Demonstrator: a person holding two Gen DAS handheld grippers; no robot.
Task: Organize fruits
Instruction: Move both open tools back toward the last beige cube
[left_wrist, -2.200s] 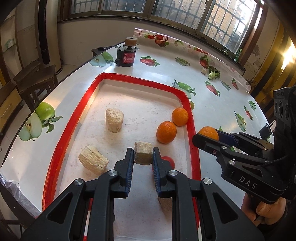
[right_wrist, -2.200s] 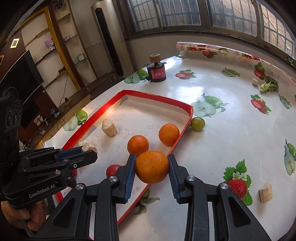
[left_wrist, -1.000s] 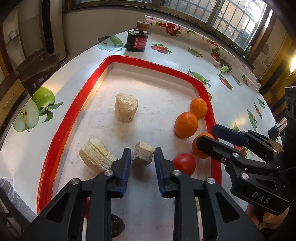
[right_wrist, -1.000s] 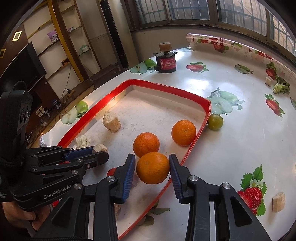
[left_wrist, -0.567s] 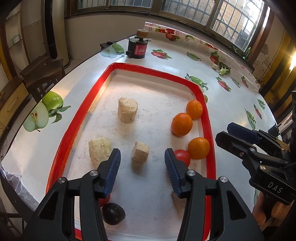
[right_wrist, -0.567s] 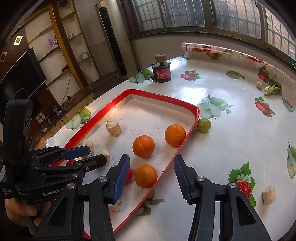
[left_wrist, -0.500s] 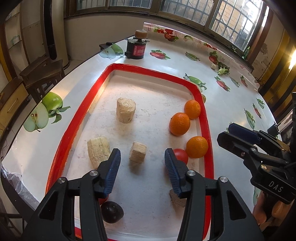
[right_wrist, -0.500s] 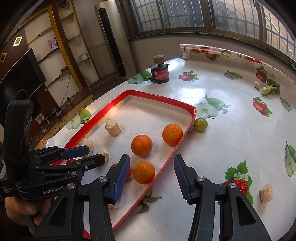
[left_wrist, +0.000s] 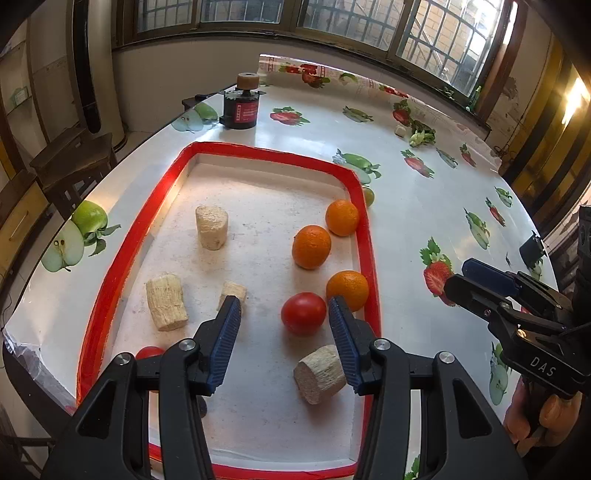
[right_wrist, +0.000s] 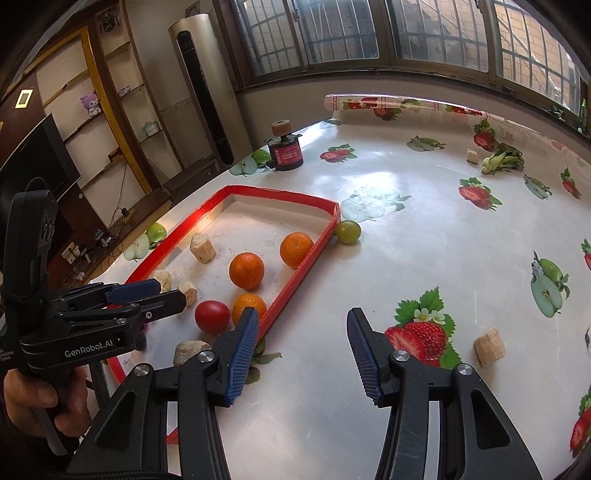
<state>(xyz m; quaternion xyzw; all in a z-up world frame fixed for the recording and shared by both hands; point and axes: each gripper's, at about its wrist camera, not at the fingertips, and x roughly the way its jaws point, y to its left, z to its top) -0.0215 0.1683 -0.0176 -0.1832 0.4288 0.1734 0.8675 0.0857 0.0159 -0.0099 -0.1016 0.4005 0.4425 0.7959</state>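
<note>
Two grippers had just let go of their loads, and we drew both back from the red-rimmed tray (left_wrist: 110, 280). Our left gripper (left_wrist: 284, 332) had released the small corn-cob chunk (left_wrist: 232, 291), which now lay beside the larger cob piece (left_wrist: 165, 302); its jaws stood spread and empty above the tomato (left_wrist: 303, 313). Our right gripper (right_wrist: 301, 347), jaws likewise wide apart and holding nothing, had dropped the third orange (right_wrist: 248, 305) inside the tray's right rim, near the other two oranges (right_wrist: 246, 270). That left, we judged, the green fruit (right_wrist: 348, 232) outside the rim on the tabletop (right_wrist: 406, 258). A second red fruit (left_wrist: 147, 352) hid behind the left jaw, and the dark round thing below it had slipped from sight.
</note>
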